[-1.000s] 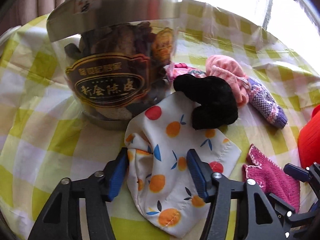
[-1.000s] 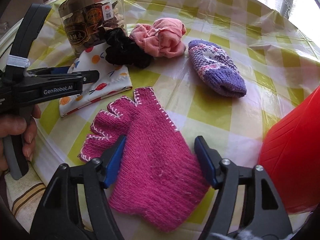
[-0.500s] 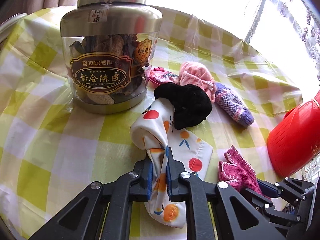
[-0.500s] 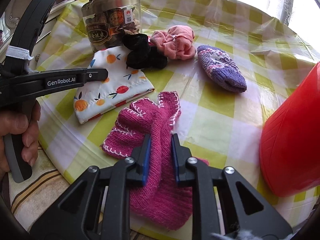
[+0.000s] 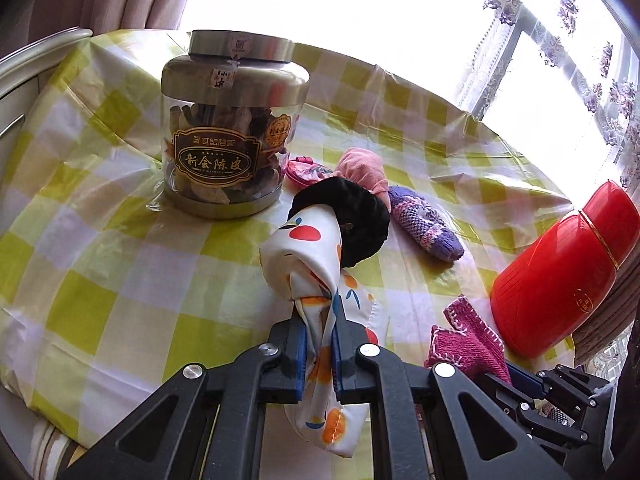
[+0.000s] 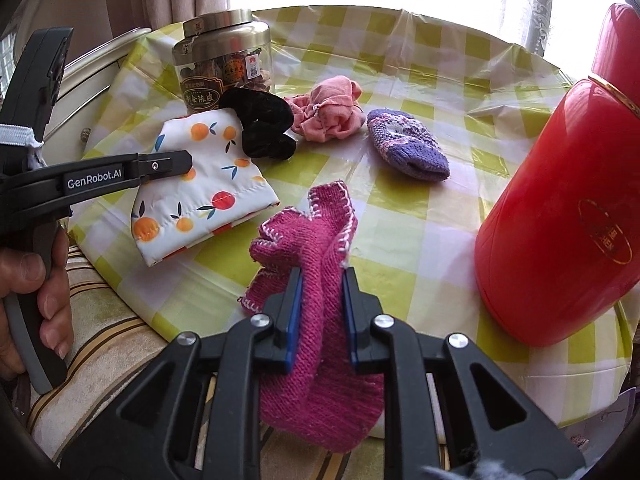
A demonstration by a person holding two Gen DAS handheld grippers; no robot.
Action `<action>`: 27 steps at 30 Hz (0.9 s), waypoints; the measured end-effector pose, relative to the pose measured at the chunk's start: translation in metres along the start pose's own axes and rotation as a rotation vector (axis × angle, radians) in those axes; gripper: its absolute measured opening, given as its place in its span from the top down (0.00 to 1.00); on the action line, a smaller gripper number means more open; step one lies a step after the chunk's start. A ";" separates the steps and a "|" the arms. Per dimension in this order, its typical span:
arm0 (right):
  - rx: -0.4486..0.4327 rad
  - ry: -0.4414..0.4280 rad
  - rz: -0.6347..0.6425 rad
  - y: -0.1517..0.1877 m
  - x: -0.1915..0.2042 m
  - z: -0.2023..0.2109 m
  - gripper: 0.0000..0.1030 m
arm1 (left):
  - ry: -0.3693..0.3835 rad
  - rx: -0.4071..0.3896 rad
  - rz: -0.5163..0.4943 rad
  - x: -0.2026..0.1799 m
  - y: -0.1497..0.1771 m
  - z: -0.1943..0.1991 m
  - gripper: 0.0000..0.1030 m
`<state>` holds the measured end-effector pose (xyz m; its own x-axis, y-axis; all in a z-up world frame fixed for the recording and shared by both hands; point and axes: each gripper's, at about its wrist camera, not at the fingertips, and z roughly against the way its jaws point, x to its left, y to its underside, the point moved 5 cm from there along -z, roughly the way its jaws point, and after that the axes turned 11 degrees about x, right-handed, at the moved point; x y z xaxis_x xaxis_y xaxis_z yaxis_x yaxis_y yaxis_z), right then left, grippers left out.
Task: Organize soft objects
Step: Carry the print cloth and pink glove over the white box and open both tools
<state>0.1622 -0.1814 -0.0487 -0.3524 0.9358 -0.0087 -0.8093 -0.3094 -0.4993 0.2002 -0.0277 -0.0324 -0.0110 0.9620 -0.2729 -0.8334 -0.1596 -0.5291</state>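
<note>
My left gripper (image 5: 320,344) is shut on the white fruit-print cloth (image 5: 308,256), bunched and lifted, with a black scrunchie (image 5: 356,212) resting on its far end. The cloth also shows in the right wrist view (image 6: 204,184), as does the scrunchie (image 6: 260,120). My right gripper (image 6: 318,312) is shut on the magenta knitted glove (image 6: 316,240), raised off the table; the glove also shows in the left wrist view (image 5: 468,340). A pink scrunchie (image 6: 332,110) and a purple knitted mitten (image 6: 404,148) lie beyond on the checked tablecloth (image 6: 400,224).
A glass jar with a metal lid (image 5: 232,128) stands at the back left, close behind the cloth. A large red container (image 6: 560,208) stands at the right edge. A small pink pouch (image 5: 304,170) lies by the jar. The table's front edge (image 6: 180,320) is near.
Both grippers closed, the left on the fruit-print cloth and the right on the magenta glove. Both have since pulled back and lifted their items.
</note>
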 end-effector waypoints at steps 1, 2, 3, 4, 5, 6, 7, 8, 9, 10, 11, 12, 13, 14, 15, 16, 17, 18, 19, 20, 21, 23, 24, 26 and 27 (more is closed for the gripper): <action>-0.003 0.004 0.000 0.002 0.000 0.003 0.79 | 0.002 -0.004 -0.004 -0.003 0.002 0.002 0.90; -0.005 0.009 -0.001 0.004 0.000 0.006 0.79 | 0.005 -0.007 -0.008 -0.007 0.003 0.002 0.90; -0.008 0.014 -0.004 0.006 -0.001 0.009 0.79 | 0.008 -0.011 -0.012 -0.010 0.004 0.004 0.90; -0.010 0.016 -0.006 0.008 -0.001 0.012 0.79 | 0.010 -0.014 -0.017 -0.012 0.006 0.006 0.90; -0.012 0.017 -0.009 0.010 -0.001 0.015 0.79 | 0.013 -0.016 -0.022 -0.015 0.008 0.008 0.90; -0.014 0.017 -0.012 0.012 -0.001 0.019 0.79 | 0.017 -0.018 -0.025 -0.017 0.009 0.009 0.90; -0.018 0.018 -0.015 0.014 -0.002 0.022 0.79 | 0.020 -0.022 -0.028 -0.020 0.011 0.011 0.90; -0.022 0.018 -0.020 0.016 -0.003 0.026 0.79 | 0.023 -0.025 -0.031 -0.022 0.012 0.013 0.90; -0.027 0.017 -0.026 0.018 -0.004 0.030 0.79 | 0.025 -0.028 -0.034 -0.023 0.013 0.014 0.90; -0.030 0.018 -0.033 0.020 -0.006 0.033 0.79 | 0.028 -0.030 -0.036 -0.025 0.014 0.016 0.90; -0.032 0.017 -0.041 0.023 -0.007 0.036 0.79 | 0.031 -0.033 -0.037 -0.026 0.015 0.017 0.90; -0.034 0.017 -0.049 0.025 -0.009 0.039 0.79 | 0.032 -0.035 -0.036 -0.027 0.016 0.019 0.90; -0.036 0.016 -0.059 0.027 -0.012 0.043 0.79 | 0.035 -0.038 -0.034 -0.028 0.017 0.020 0.90; -0.041 0.015 -0.069 0.029 -0.015 0.046 0.79 | 0.039 -0.042 -0.032 -0.029 0.018 0.023 0.90; -0.044 0.015 -0.082 0.031 -0.018 0.049 0.79 | 0.043 -0.046 -0.031 -0.030 0.019 0.025 0.90; -0.046 0.016 -0.095 0.033 -0.021 0.052 0.79 | 0.046 -0.050 -0.029 -0.030 0.021 0.028 0.90; -0.048 0.016 -0.105 0.035 -0.025 0.055 0.79 | 0.050 -0.052 -0.027 -0.031 0.022 0.031 0.90; -0.050 0.018 -0.114 0.037 -0.028 0.058 0.79 | 0.053 -0.054 -0.026 -0.032 0.024 0.033 0.90; -0.053 0.023 -0.122 0.039 -0.031 0.062 0.79 | 0.057 -0.055 -0.026 -0.033 0.026 0.036 0.90; -0.056 0.028 -0.131 0.042 -0.035 0.066 0.79 | 0.060 -0.057 -0.027 -0.035 0.027 0.038 0.90; -0.059 0.033 -0.140 0.045 -0.038 0.070 0.79 | 0.064 -0.058 -0.030 -0.037 0.029 0.041 0.90; -0.062 0.041 -0.161 0.053 -0.047 0.079 0.79 | 0.075 -0.060 -0.043 -0.043 0.033 0.046 0.90; -0.063 0.046 -0.172 0.057 -0.052 0.083 0.79 | 0.080 -0.062 -0.051 -0.047 0.035 0.048 0.90; -0.064 0.061 -0.201 0.067 -0.063 0.092 0.79 | 0.091 -0.062 -0.070 -0.057 0.039 0.052 0.90; -0.064 0.068 -0.217 0.072 -0.069 0.096 0.79 | 0.098 -0.059 -0.080 -0.062 0.040 0.053 0.90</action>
<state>0.0831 -0.2845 -0.0014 -0.1390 0.9891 0.0479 -0.8308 -0.0901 -0.5493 0.1380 -0.0818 0.0055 0.1113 0.9463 -0.3036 -0.7952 -0.0985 -0.5983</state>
